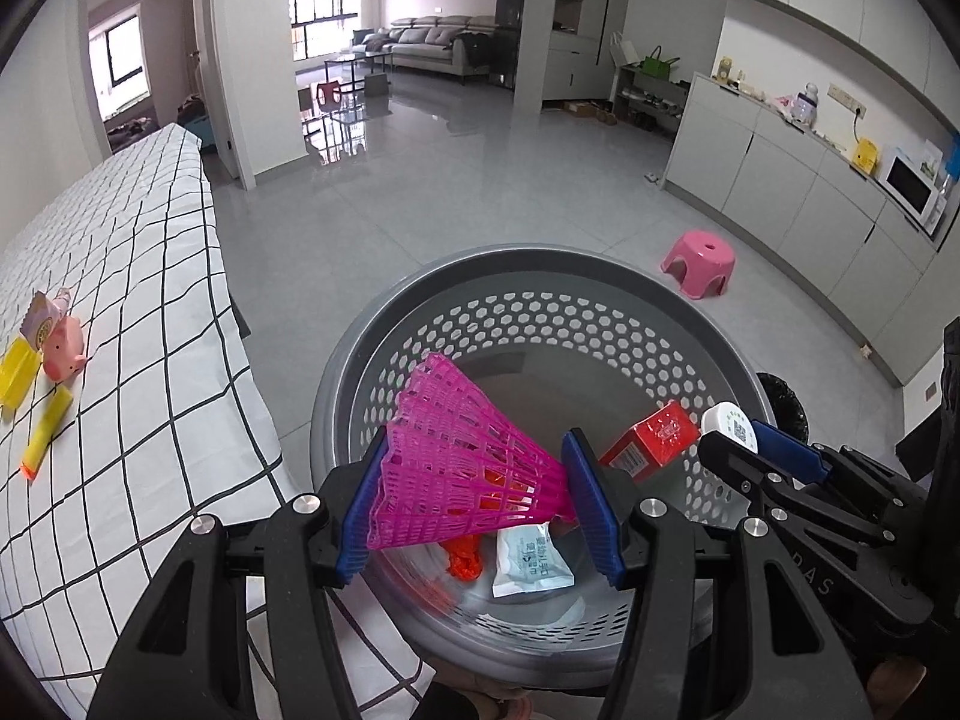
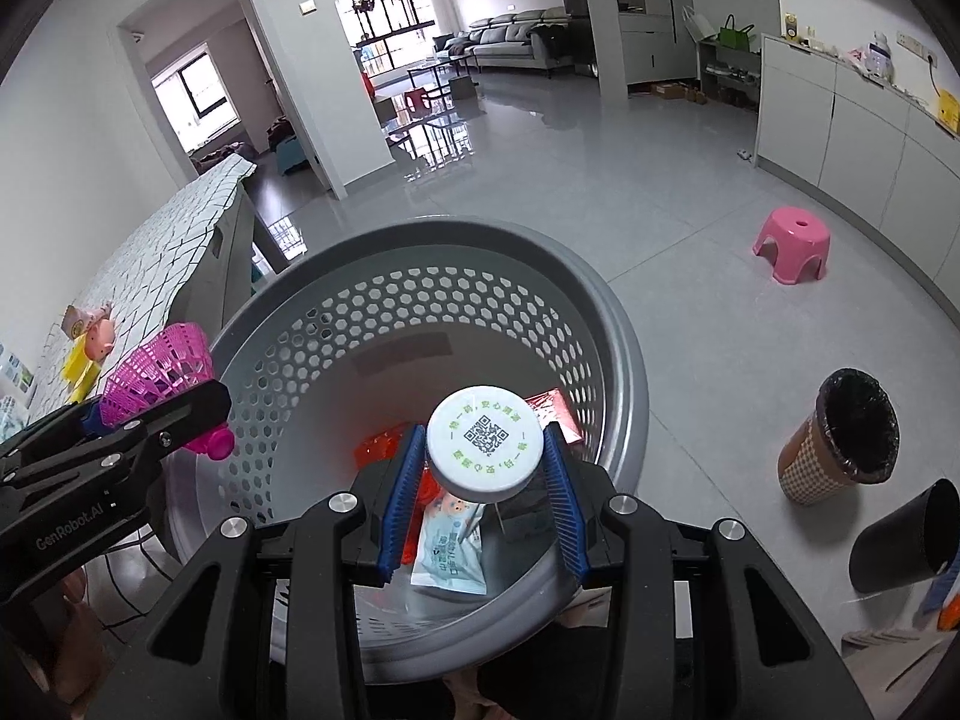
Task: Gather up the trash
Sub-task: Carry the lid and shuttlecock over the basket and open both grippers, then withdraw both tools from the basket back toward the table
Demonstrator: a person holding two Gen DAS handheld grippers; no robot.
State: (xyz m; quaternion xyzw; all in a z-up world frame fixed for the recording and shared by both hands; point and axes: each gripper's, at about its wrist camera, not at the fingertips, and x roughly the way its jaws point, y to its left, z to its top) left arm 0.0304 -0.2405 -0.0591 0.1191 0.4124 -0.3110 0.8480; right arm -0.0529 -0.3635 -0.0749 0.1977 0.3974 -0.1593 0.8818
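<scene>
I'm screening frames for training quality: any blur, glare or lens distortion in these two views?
Left wrist view: red wrapper at the grey basket bottom smears with motion blur; floor glare near the far windows; cabinets bow from fisheye. Right wrist view: white cap in the right claw is sharp; the same floor glare; dark vignette corners.

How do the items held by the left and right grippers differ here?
The left gripper holds a pink shuttlecock, an open lattice cone lying sideways; the right gripper holds a white cap, solid and round, its printed QR face toward the camera. The shuttlecock fills the space between its fingers; the cap looks smaller. Both are clamped over the grey basket.
</scene>
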